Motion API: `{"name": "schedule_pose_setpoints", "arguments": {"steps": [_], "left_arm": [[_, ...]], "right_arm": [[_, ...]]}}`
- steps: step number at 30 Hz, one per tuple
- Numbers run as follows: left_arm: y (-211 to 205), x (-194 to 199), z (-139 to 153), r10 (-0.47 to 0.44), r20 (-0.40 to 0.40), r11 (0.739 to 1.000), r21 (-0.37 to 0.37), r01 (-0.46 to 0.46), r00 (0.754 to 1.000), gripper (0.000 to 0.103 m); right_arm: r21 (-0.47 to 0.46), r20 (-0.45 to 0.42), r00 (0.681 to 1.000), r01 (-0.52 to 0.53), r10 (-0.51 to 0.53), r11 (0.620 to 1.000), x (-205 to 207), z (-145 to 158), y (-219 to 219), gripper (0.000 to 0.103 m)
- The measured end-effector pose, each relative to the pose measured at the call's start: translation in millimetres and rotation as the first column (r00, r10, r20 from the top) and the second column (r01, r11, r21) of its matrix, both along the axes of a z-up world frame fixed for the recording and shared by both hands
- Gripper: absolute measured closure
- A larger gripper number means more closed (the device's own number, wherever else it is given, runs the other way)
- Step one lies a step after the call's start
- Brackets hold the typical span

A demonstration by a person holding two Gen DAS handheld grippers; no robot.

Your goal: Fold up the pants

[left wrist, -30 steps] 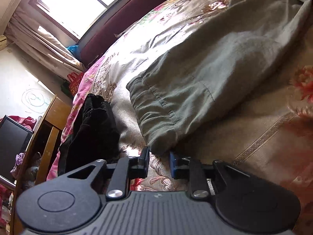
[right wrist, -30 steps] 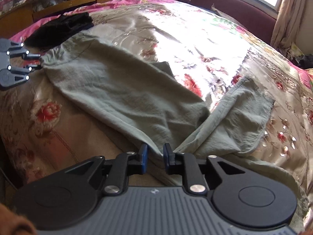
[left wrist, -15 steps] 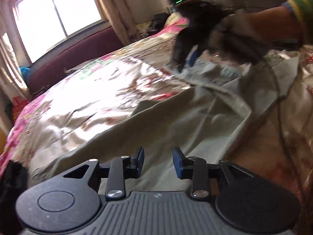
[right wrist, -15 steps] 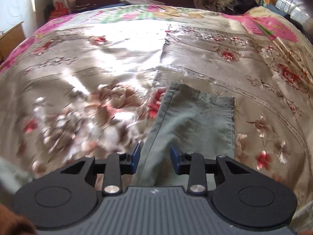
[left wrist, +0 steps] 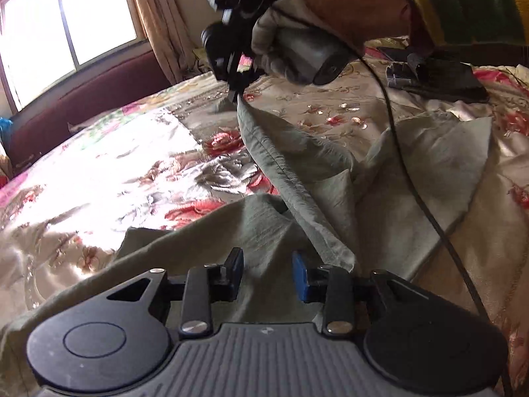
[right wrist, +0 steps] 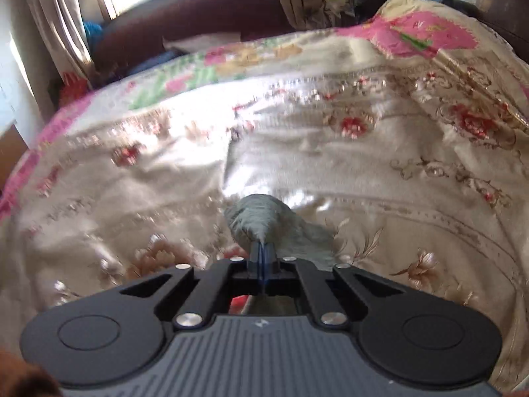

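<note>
Pinching a hem of the pants (right wrist: 261, 221), your right gripper (right wrist: 262, 251) had its jaws pressed together on a puff of soft grey-green cloth that bulged just ahead of the tips. No brand, label or readable writing showed anywhere; only a small pale mark sat on each gripper's ribbed grey body, too small to read. Ahead of those jaws lay the bed's (right wrist: 363, 172) shiny satin cover, woven with red and pink flowers and pale scrollwork, bright with glare.

Your left gripper (left wrist: 267, 276) held its jaws spread, with blue pads on the inner faces and nothing gripped; wrinkled, matte, cotton-like pants (left wrist: 251, 231) cloth lay just beyond and below the tips. From there a stitched seam edge rose as a taut ridge, ahead and slightly to the right, up to the right gripper (left wrist: 236, 94), seen high ahead in your gloved hand (left wrist: 281, 46). A thin black cable (left wrist: 406, 172) curved down to the right of the jaws, and a striped green and yellow sleeve (left wrist: 463, 3) showed at the upper right.
</note>
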State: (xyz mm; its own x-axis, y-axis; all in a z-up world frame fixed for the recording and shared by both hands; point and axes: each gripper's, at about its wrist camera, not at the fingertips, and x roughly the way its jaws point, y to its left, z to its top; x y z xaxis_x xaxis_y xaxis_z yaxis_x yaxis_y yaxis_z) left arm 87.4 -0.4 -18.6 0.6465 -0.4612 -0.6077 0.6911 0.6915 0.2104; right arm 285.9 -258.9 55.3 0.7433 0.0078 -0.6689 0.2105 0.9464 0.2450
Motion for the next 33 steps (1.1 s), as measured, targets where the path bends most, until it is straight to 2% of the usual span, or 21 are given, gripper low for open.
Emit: {"name": "schedule_pose_setpoints", "arguments": {"steps": [4, 6, 7, 10, 12, 14, 15, 17, 18, 22, 23, 24, 26, 29, 31, 33], "left_arm": [[-17.0, -13.3, 5.2, 0.011, 0.017, 0.998, 0.069, -0.012, 1.000, 0.058], [-27.5, -27.8, 10.5, -0.032, 0.042, 0.996, 0.086, 0.028, 0.999, 0.058], [-34.9, -34.0, 10.1, -0.053, 0.065, 0.993, 0.107, 0.046, 0.996, 0.058], [-60.4, -43.7, 2.7, -0.102, 0.066, 0.980, 0.179, 0.089, 0.993, 0.058], [-77.7, -48.2, -5.0, -0.138, 0.064, 0.966, 0.228, 0.120, 0.988, 0.058], [-94.8, -55.7, -11.0, -0.173, 0.108, 0.944, 0.302, 0.133, 0.979, 0.058], [-100.8, -58.4, -12.2, -0.189, 0.122, 0.934, 0.330, 0.140, 0.974, 0.058], [-109.0, -61.3, -12.3, -0.210, 0.125, 0.922, 0.355, 0.154, 0.970, 0.058], [-111.5, -61.6, -12.4, -0.217, 0.124, 0.918, 0.364, 0.159, 0.968, 0.058], [-118.4, -66.8, -15.5, -0.225, 0.147, 0.900, 0.410, 0.147, 0.963, 0.057], [-120.0, -69.9, -16.0, -0.229, 0.155, 0.899, 0.413, 0.147, 0.961, 0.057], [-121.4, -74.1, -16.4, -0.234, 0.162, 0.899, 0.411, 0.150, 0.959, 0.056], [-124.1, -79.3, -16.3, -0.243, 0.172, 0.900, 0.406, 0.156, 0.955, 0.055], [-123.5, -85.4, -13.8, -0.257, 0.186, 0.902, 0.398, 0.167, 0.948, 0.051], [-123.7, -84.8, -11.9, -0.252, 0.175, 0.912, 0.371, 0.174, 0.952, 0.048], [-128.8, -82.6, -14.8, -0.240, 0.169, 0.918, 0.361, 0.167, 0.956, 0.048]], "right_arm": [[0.202, 0.209, 0.976, 0.015, -0.058, 0.979, -102.1, 53.2, -59.6, 0.102], [0.263, 0.264, 0.957, 0.047, -0.119, 0.964, -158.9, 59.5, -94.5, 0.102], [0.288, 0.266, 0.950, 0.084, -0.164, 0.954, -185.6, 52.9, -113.5, 0.102], [0.373, 0.164, 0.929, 0.253, -0.331, 0.893, -238.4, 2.2, -166.8, 0.102], [0.466, 0.042, 0.892, 0.380, -0.449, 0.799, -265.0, -47.2, -204.5, 0.101], [0.530, -0.009, 0.867, 0.427, -0.498, 0.733, -287.3, -79.1, -222.5, 0.101], [0.533, -0.024, 0.864, 0.438, -0.504, 0.724, -293.4, -87.6, -224.8, 0.101], [0.547, -0.040, 0.870, 0.431, -0.492, 0.718, -305.0, -100.6, -226.0, 0.099], [0.550, -0.036, 0.871, 0.427, -0.490, 0.718, -307.5, -103.2, -225.7, 0.094], [0.595, -0.003, 0.883, 0.378, -0.469, 0.709, -306.5, -105.7, -226.8, 0.093], [0.606, 0.007, 0.886, 0.365, -0.463, 0.707, -304.6, -105.6, -227.7, 0.087], [0.604, 0.009, 0.888, 0.361, -0.459, 0.711, -300.1, -105.2, -228.1, 0.077], [0.587, -0.011, 0.891, 0.374, -0.454, 0.719, -292.8, -105.1, -229.2, 0.067], [0.596, 0.010, 0.891, 0.359, -0.454, 0.718, -299.9, -98.3, -227.3, 0.066], [0.530, 0.007, 0.876, 0.406, -0.482, 0.745, -302.0, -91.5, -225.1, 0.058], [0.454, -0.047, 0.878, 0.444, -0.477, 0.773, -289.3, -93.2, -223.2, 0.054]]}}
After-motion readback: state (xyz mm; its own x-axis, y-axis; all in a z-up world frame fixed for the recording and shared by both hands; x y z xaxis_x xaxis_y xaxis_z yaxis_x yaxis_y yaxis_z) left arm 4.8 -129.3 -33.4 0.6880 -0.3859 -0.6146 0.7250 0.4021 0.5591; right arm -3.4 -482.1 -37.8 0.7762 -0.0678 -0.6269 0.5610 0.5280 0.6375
